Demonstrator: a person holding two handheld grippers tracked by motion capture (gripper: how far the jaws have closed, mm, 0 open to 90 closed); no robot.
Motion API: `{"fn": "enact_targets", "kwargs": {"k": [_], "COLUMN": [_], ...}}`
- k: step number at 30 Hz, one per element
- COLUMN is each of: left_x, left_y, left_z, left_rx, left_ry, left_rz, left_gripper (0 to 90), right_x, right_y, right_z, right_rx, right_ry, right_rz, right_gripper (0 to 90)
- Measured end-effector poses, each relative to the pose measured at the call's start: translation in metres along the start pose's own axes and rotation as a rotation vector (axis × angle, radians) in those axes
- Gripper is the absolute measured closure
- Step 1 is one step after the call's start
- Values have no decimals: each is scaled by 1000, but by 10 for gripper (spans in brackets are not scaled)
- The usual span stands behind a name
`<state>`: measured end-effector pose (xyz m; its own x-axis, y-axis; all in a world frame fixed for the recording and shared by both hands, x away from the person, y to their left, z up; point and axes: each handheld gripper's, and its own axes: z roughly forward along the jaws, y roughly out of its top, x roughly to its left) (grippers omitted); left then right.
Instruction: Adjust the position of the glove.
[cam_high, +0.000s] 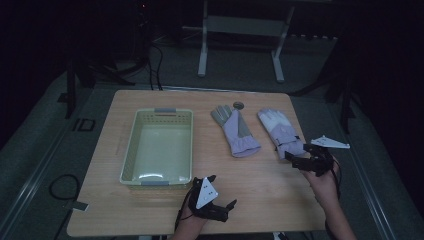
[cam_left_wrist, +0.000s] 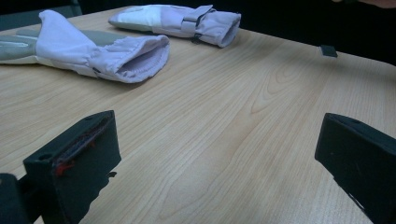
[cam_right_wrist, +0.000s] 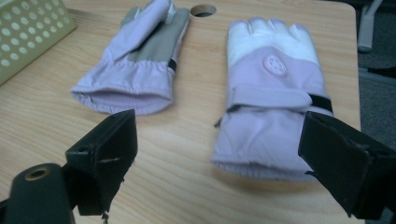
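Two lilac winter gloves lie on the wooden table (cam_high: 260, 185). The left glove (cam_high: 234, 130) (cam_right_wrist: 135, 65) (cam_left_wrist: 88, 51) rests palm up, grey palm showing. The right glove (cam_high: 281, 131) (cam_right_wrist: 273, 102) (cam_left_wrist: 182, 21) lies back up, with white fingers and a wrist strap. My right gripper (cam_high: 299, 159) (cam_right_wrist: 219, 168) is open just in front of the right glove's cuff, jaws spread about as wide as the cuff. My left gripper (cam_high: 222, 192) (cam_left_wrist: 219, 168) is open near the table's front edge, jaws empty over bare wood, pointing toward the gloves.
A pale green perforated basket (cam_high: 131, 150) (cam_right_wrist: 28, 32) stands empty on the table's left half. A round hole (cam_high: 238, 105) (cam_right_wrist: 203, 9) is cut in the tabletop behind the gloves. Dark floor, cables and a white stand (cam_high: 202, 50) lie beyond the far edge.
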<state>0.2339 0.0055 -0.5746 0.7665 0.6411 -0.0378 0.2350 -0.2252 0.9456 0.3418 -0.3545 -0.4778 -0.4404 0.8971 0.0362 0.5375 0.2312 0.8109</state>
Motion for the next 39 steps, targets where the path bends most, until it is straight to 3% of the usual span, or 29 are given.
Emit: {"fn": "enact_targets", "kwargs": {"k": [9,13,24,27,39], "left_x": [0,0,0,1,2], "left_y": [0,0,0,0,0], "left_z": [0,0,0,0,0], "left_rx": [0,0,0,0,-4], "left_ry": [0,-1,-3,-5,-10], "left_rz": [-3,-4,-2,-10,-15], "left_gripper": [2,2,2,2,2], "right_x": [20,26,38,42,53], "right_y": [7,10,20,25,41], "right_z": [31,46,73,86,126], "right_rx": [16,40,-32,-28,10], "right_ry": [63,87,119,135,115], "right_rz": [-79,-89,-62,-60,-73], "right_gripper": [170,189,215,235,289]}}
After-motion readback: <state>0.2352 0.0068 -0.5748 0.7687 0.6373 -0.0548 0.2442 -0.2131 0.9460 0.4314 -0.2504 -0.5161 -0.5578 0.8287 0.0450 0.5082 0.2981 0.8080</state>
